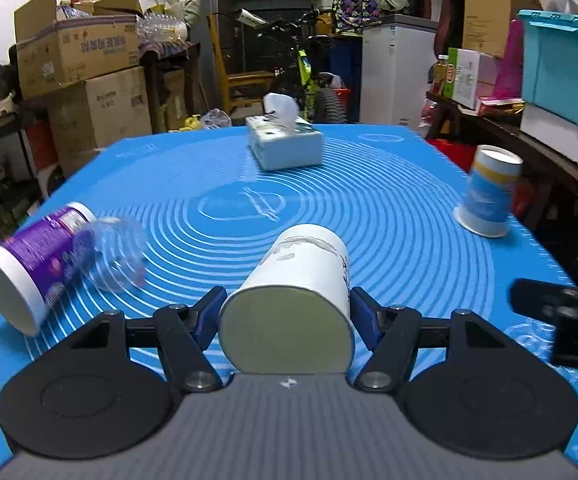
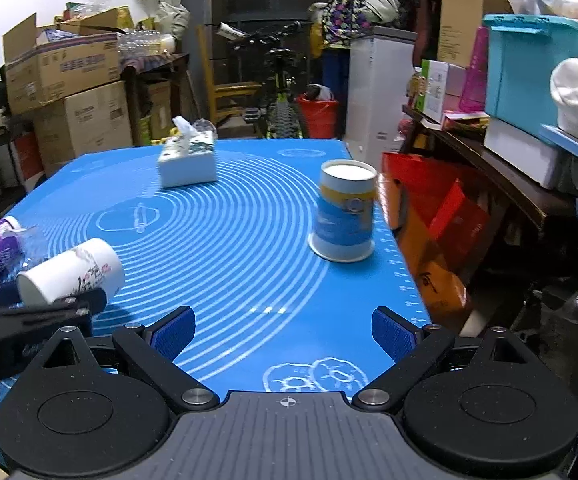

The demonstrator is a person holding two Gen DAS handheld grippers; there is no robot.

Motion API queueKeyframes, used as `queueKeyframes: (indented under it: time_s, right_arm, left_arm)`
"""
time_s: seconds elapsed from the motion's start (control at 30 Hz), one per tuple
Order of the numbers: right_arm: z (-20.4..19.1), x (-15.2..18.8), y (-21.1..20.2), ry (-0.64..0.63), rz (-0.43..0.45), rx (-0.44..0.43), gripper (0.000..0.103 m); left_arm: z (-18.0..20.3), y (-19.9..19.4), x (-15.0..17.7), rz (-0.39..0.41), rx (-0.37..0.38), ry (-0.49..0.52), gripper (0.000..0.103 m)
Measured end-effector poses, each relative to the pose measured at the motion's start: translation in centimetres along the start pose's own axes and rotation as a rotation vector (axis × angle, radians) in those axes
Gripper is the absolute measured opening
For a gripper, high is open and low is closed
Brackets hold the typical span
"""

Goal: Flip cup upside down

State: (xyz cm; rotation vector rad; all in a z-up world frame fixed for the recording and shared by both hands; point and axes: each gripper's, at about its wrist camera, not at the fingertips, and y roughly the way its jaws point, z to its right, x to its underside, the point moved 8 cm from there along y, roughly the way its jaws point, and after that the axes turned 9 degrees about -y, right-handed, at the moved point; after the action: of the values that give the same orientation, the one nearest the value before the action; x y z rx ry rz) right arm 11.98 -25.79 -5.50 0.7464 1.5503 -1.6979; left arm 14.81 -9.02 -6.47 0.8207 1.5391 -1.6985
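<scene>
- Up close, the left gripper (image 1: 287,312) clamps a white paper cup (image 1: 301,280) tipped on its side above the blue silicone mat (image 1: 389,208).
- Right gripper (image 2: 285,332) hovers agape, holding nothing.
- Beyond, a blue-and-yellow paper cup (image 2: 345,212) stands inverted.

R gripper (image 2: 283,332) open over mat (image 2: 229,216); blue cup (image 2: 345,212) upside down.

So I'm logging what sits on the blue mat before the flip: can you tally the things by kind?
Paper cups: 3 (white cup in the left gripper, purple cup on its side, blue cup already upside down)
Clear plastic cups: 1
Tissue boxes: 1
Total: 5
</scene>
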Motion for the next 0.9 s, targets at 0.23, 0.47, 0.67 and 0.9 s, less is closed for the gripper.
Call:
queueKeyframes:
  time_s: [0.23, 0.47, 0.67, 0.9]
  right_arm:
    - [0.8, 0.7, 0.6, 0.001, -0.024, -0.001, 0.095]
    - [0.7, 0.8, 0.3, -0.005, -0.025, -0.003, 0.095]
    - [0.3, 0.4, -0.3, -0.013, -0.018, -0.003, 0.095]
    - [-1.0, -2.9, -1.9, -0.057, 0.008, -0.057, 0.095]
  left_arm:
    - [0.9, 0.1, 2.1, -0.045, 0.004, -0.001, 0.072]
    - [0.4, -0.1, 2.4, -0.089, 0.025, -0.057, 0.090]
    - [0.4, -1.1, 1.9, -0.068, 0.023, -0.035, 0.096]
    - [-0.3, -3.2, 2.0, -0.098, 0.073, -0.037, 0.099]
